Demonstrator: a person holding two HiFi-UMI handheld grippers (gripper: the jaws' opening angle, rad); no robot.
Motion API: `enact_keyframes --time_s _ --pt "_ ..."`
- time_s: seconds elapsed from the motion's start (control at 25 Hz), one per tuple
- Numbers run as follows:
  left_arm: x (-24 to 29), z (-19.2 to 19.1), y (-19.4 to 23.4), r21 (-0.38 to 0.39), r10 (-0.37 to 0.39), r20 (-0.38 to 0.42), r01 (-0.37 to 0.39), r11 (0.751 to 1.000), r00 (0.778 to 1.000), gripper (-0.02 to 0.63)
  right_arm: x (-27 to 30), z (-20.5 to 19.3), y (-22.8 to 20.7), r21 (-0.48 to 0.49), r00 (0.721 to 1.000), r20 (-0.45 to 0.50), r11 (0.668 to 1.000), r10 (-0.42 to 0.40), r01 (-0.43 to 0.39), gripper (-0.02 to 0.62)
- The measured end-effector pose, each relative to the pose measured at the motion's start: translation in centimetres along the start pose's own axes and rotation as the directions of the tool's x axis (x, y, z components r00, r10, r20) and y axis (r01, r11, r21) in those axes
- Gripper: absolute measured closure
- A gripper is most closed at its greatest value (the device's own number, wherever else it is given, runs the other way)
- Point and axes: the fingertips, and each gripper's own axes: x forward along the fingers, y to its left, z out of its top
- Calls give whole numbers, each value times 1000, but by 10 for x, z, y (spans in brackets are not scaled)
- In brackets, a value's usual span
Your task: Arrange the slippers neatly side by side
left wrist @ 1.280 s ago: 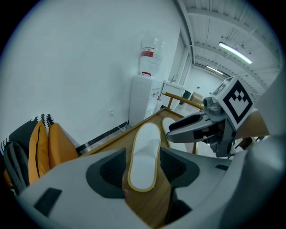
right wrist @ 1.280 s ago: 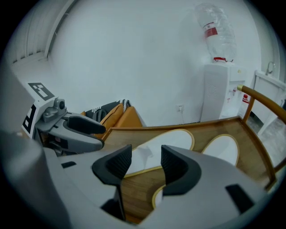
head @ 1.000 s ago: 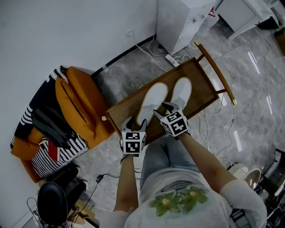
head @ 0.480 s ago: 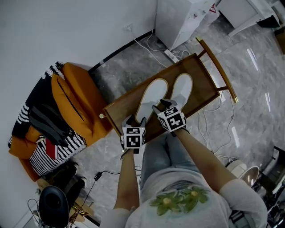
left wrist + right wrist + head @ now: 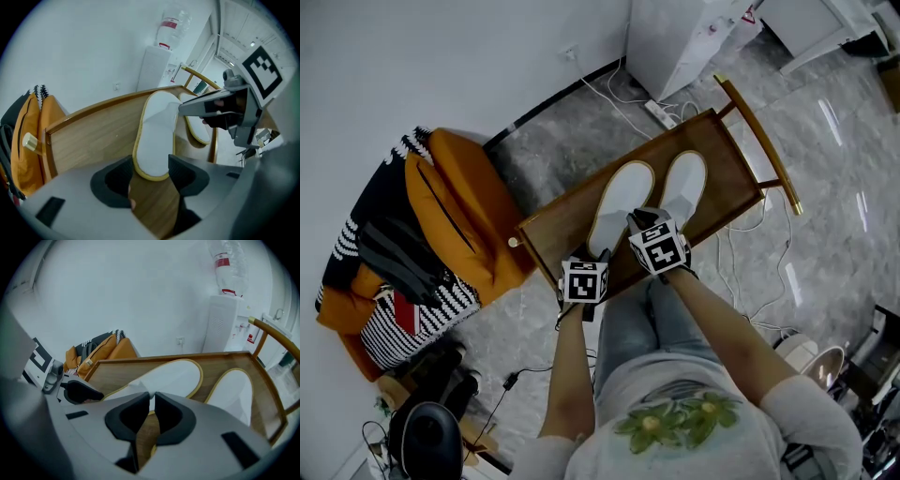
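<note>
Our left claw point(image 5: 150, 164) stands open, its jaws either side of the left slipper's point(image 5: 157, 131) heel on the wooden counter point(image 5: 93, 136). Our right claw point(image 5: 151, 401) is closed between both heels, the right slipper point(image 5: 234, 390) alongside. The red label point(image 5: 222, 261) on the bottle point(image 5: 232, 277) is too blurred to read.

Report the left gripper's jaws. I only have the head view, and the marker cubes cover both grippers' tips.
Observer: The left gripper has its jaws apart, with the heel of the left slipper between them.
Operator: Now the right one.
Observer: The right gripper has its jaws nearly together, nipping that same slipper's side edge.
Operator: Describe the white unit beyond the tray.
Observer: It carries a clear bottle with a red label on top.
</note>
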Motion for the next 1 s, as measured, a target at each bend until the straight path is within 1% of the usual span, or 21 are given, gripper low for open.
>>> enact_keyframes --time_s 0.24,0.4,0.48,0.56,0.6,0.76,0.84,0.96,1.0 --pt "6 -10 -7 11 -23 -30 24 1000 999 367 1 3 0 -11 1000 1 1000 -7 7 572" --pt "8 -12 -20 39 -54 -55 57 998 997 367 -1 5 -2 -16 1000 -1 1000 -3 3 575" --pt "10 -16 -30 59 -80 -81 85 995 993 384 -1 5 -2 -25 1000 -2 1000 2 -2 577" --pt "13 -21 -38 72 -93 -111 101 992 989 433 -1 4 -4 -41 1000 -4 999 6 -6 578" --pt "14 -22 -40 76 -91 -118 101 992 989 444 -1 3 -4 -51 1000 -5 999 8 -9 578" --pt "15 -24 -45 61 -89 -126 98 993 988 450 -3 3 -6 -80 999 0 996 32 -32 580" --pt "15 -27 -47 55 -94 -141 102 993 986 465 -5 3 -3 -99 998 6 994 56 -55 580" --pt "14 -30 -57 57 -107 -152 117 992 983 502 -6 3 5 -157 995 -2 983 98 -98 580" --pt "13 -30 -63 54 -119 -152 128 990 981 505 -6 3 8 -179 993 -12 977 115 -115 580"
